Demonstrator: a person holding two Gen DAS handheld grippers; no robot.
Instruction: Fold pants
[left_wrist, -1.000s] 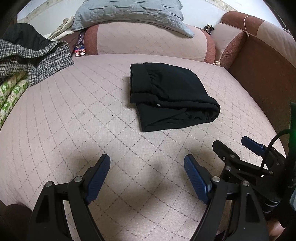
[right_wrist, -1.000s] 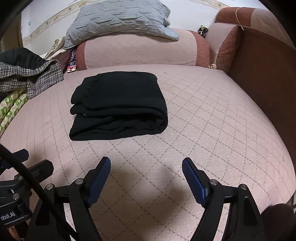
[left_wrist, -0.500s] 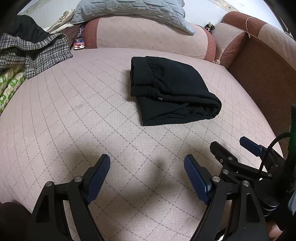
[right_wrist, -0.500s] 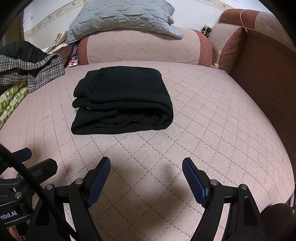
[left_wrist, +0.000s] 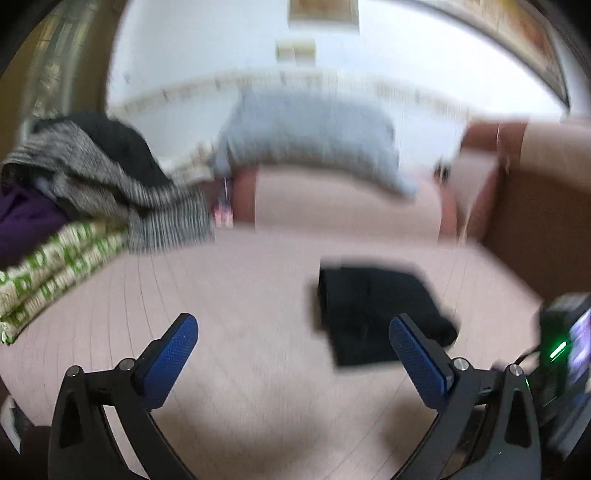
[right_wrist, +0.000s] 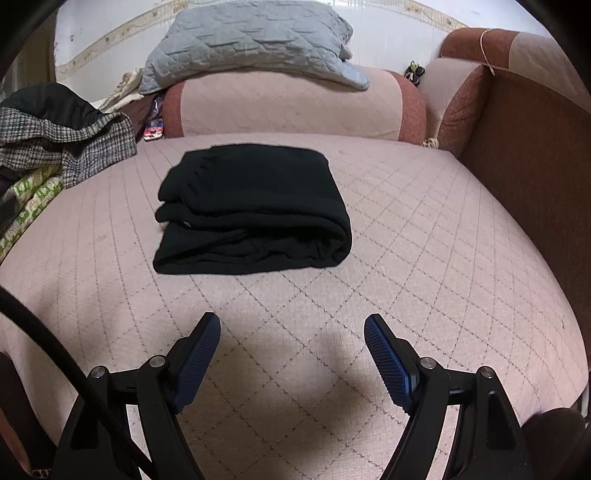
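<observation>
Pink quilted bed (right_wrist: 424, 229) w/ folded black pants (right_wrist: 251, 210); left gripper (left_wrist: 293, 339) fingers opening, right gripper (right_wrist: 291, 343) fingers apart, both empty.

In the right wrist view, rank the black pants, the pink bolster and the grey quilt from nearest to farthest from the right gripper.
From the right gripper:
1. Black pants, folded, just ahead, slightly left.
2. Pink bolster, behind the pants.
3. Grey quilt, on top of the bolster, by the wall.

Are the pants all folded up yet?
Looks like it. The black pants lie in a neat folded bundle on the pink bed cover. Nothing is in hand: the right gripper is open and empty, short of the pants, and the left gripper is opening with nothing between its jaws. Nothing seems left to fold.
</observation>
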